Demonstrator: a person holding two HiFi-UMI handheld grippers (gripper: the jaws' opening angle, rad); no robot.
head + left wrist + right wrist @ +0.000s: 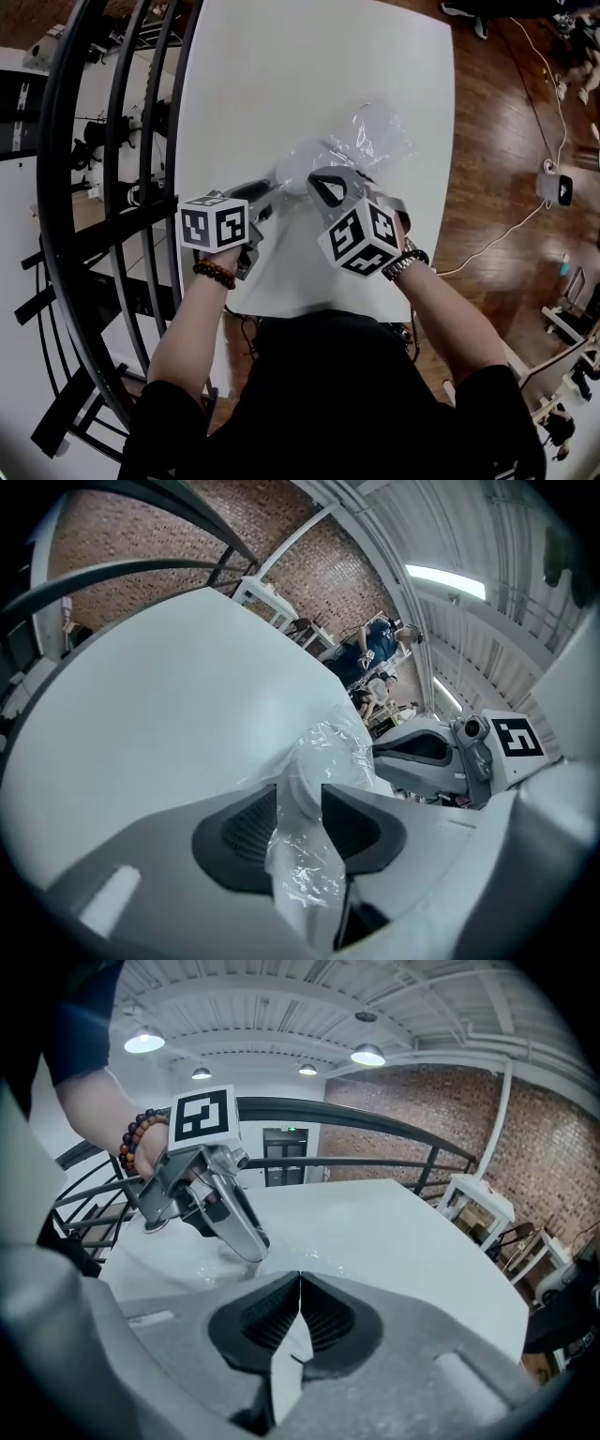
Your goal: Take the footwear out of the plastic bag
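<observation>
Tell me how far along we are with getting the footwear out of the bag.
Nothing is out yet. The white footwear sits inside the clear bag on the table. In hand: the left tool pinches the bag around it; the right tool is shut beside it. Left: pulling it free.

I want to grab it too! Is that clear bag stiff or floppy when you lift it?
Probably floppy: the bag is crumpled and bunches up in the left tool. Likely slippery too, since its film looks shiny.
</observation>
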